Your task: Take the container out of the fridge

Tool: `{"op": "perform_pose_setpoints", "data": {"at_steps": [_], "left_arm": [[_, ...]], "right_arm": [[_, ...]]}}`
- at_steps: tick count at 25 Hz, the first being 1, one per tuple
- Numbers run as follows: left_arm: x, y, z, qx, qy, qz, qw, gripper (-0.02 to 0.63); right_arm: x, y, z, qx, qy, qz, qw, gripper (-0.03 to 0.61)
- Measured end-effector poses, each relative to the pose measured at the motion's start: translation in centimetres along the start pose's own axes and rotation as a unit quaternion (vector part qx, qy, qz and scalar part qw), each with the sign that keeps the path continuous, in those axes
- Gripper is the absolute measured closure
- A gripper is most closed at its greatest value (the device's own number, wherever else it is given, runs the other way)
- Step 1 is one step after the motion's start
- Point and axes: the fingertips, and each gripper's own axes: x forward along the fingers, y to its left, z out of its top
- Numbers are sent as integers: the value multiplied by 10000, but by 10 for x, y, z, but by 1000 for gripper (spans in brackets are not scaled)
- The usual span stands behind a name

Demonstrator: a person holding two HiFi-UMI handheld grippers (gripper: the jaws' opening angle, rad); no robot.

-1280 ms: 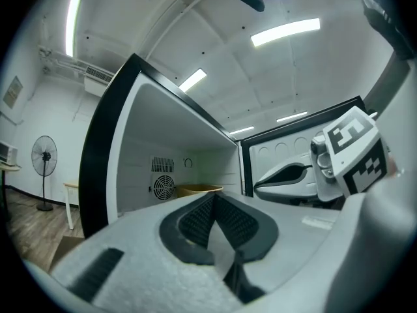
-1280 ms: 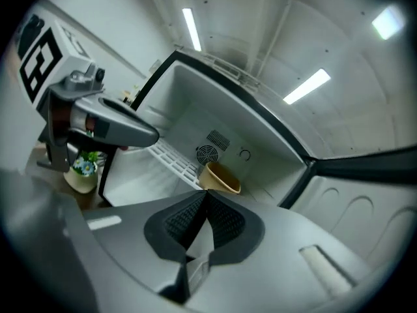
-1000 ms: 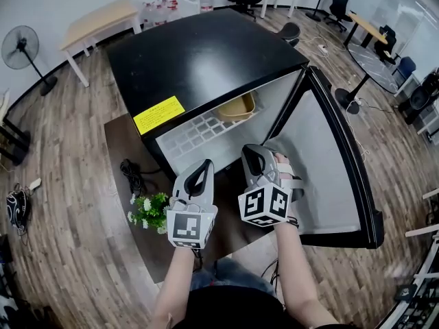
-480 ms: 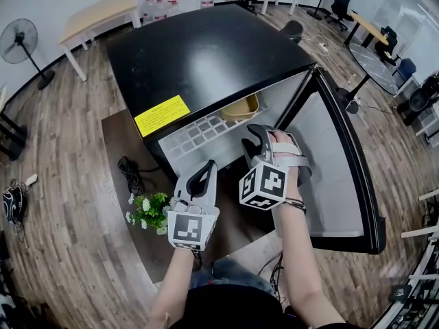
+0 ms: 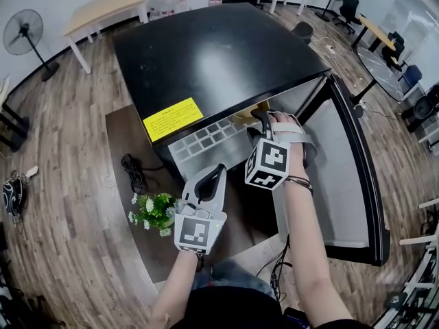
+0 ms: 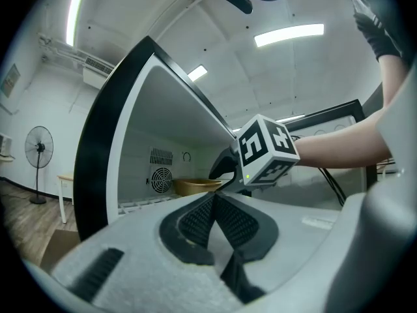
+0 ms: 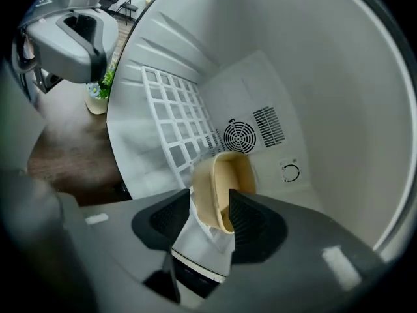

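A tan container (image 7: 225, 182) lies on the white wire shelf (image 7: 171, 126) inside the open black fridge (image 5: 212, 53), near the back-wall fan grille. My right gripper (image 7: 210, 199) reaches into the fridge, and its jaws are opening. The container's near rim sits between the pads, which do not press on it. From the head view only a sliver of the container (image 5: 245, 117) shows past the right gripper (image 5: 259, 120). My left gripper (image 5: 210, 177) hangs low in front of the fridge; its pads (image 6: 213, 199) meet, shut and empty.
The fridge door (image 5: 343, 163) stands swung open at the right. A potted plant (image 5: 155, 211) and a coiled black cable (image 5: 132, 171) sit on the floor left of the fridge. A standing fan (image 5: 24, 31) and a wooden table (image 5: 103, 11) are farther back.
My right gripper has moved forward and up into the fridge until it reaches the container. The left gripper has stayed low in front, shifting only slightly.
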Motion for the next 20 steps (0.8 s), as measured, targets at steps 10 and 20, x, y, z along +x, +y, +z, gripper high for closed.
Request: {"op": "perform_pose_setpoints", "data": {"at_steps": [10, 20], "left_arm": [[1, 1, -4, -58, 72, -38, 10000, 607], [0, -6, -2, -78, 48, -99, 9999, 607]], "right_arm": [[16, 0, -2, -321, 69, 506, 9982, 443], [6, 3, 1, -195, -51, 677, 9975, 538]]}}
